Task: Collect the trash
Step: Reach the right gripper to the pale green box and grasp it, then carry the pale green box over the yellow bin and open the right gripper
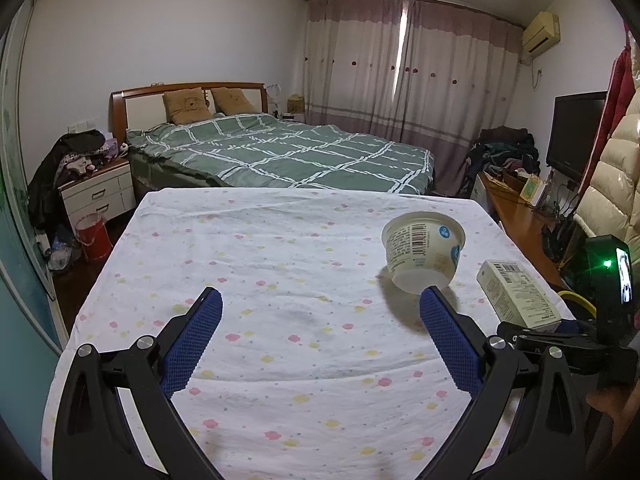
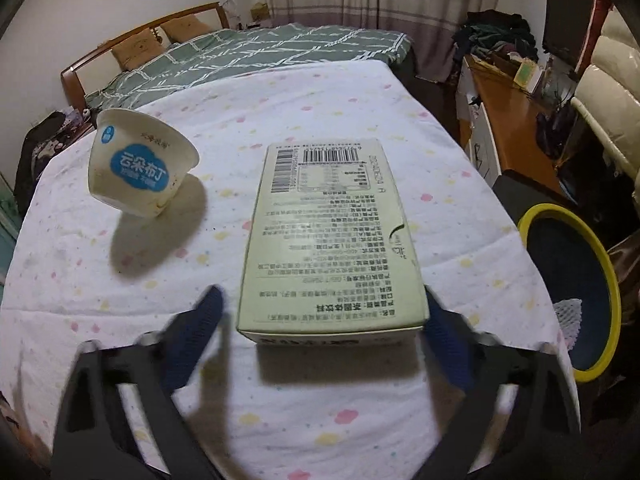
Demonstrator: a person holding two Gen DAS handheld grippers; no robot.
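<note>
From the left wrist, the left gripper (image 1: 320, 304) stands wide apart over the table (image 1: 280, 240); the cup (image 1: 423, 254) sits at two o'clock. From the right wrist, the right gripper (image 2: 322, 312) straddles the box (image 2: 332, 236), left pad clear, bin (image 2: 600, 280) at three o'clock.

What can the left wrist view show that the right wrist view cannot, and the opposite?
Only the left wrist view: the left gripper, open over bare cloth, a white bedside cabinet, a red bucket and a wall air conditioner.

Only the right wrist view: a yellow-rimmed dark bin beside the table, and the blue cloud label on the cup.

Both: the white paper pudding cup, the pale green printed carton between the right gripper's jaws, and the flower-dotted white tablecloth.
</note>
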